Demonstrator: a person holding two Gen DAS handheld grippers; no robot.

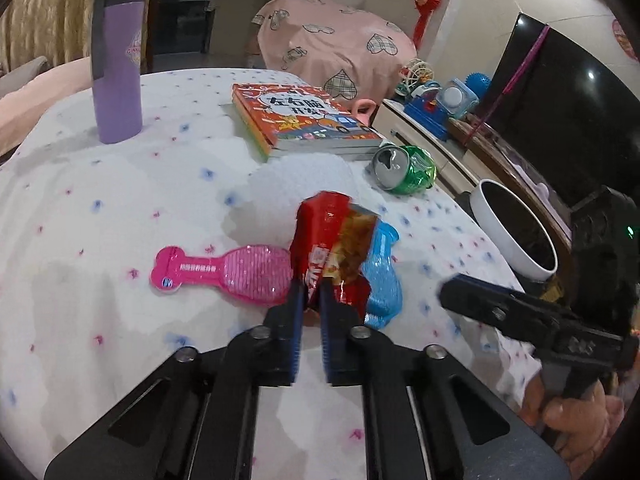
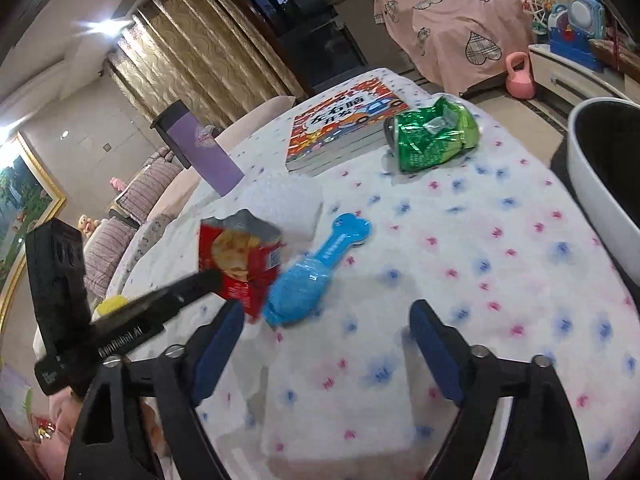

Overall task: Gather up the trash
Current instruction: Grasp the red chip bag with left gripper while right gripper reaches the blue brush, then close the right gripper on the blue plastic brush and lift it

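Two hand-held grippers are working over the bench (image 2: 460, 240). Left hand-held gripper (image 1: 314, 292) is pinching the red snack wrapper (image 1: 328, 248), holding it up between the pink brush (image 1: 236, 270) and the blue brush (image 2: 316, 272). Right hand-held gripper (image 2: 328, 320) is hovering spread wide and grasping nothing. Farther back, a crushed green can (image 2: 432, 136) is lying beside the book (image 2: 344, 120), near the white bin (image 2: 600, 184).

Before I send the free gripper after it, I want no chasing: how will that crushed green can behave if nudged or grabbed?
The crushed green can lies on its side beside the book, so it may rock rather than roll freely; the dents break its roundness. It is probably light and could skid on the tablecloth. Its crumpled wall likely gives further under a squeeze.
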